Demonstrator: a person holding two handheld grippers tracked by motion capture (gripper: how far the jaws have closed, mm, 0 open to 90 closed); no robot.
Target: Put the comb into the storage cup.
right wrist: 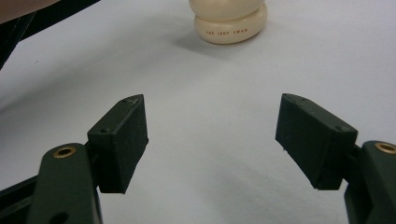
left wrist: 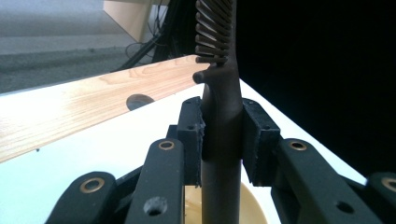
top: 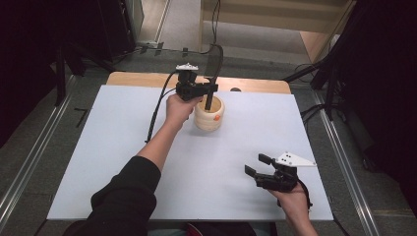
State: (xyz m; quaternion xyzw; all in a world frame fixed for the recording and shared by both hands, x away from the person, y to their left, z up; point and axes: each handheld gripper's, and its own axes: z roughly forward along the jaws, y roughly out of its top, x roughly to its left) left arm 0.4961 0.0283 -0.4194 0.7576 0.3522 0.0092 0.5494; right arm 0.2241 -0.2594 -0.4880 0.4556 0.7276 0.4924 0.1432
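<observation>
A cream ribbed holder (top: 210, 114) stands on the white table top (top: 123, 147) toward the far middle. A dark slotted spatula (top: 213, 69) stands upright with its handle down in the holder. My left gripper (top: 210, 89) is shut on the spatula handle (left wrist: 222, 140) just above the holder's rim (left wrist: 250, 205). The slotted head (left wrist: 215, 28) rises above the jaws. My right gripper (top: 257, 164) rests open near the front right of the table, nothing between its pads (right wrist: 122, 140). The holder's base (right wrist: 230, 23) lies well ahead of it.
A wooden strip (top: 147, 78) with a round hole (top: 235, 90) runs along the table's far edge. Metal rails (top: 339, 162) flank the table. Cables and dark stands sit on the floor beyond.
</observation>
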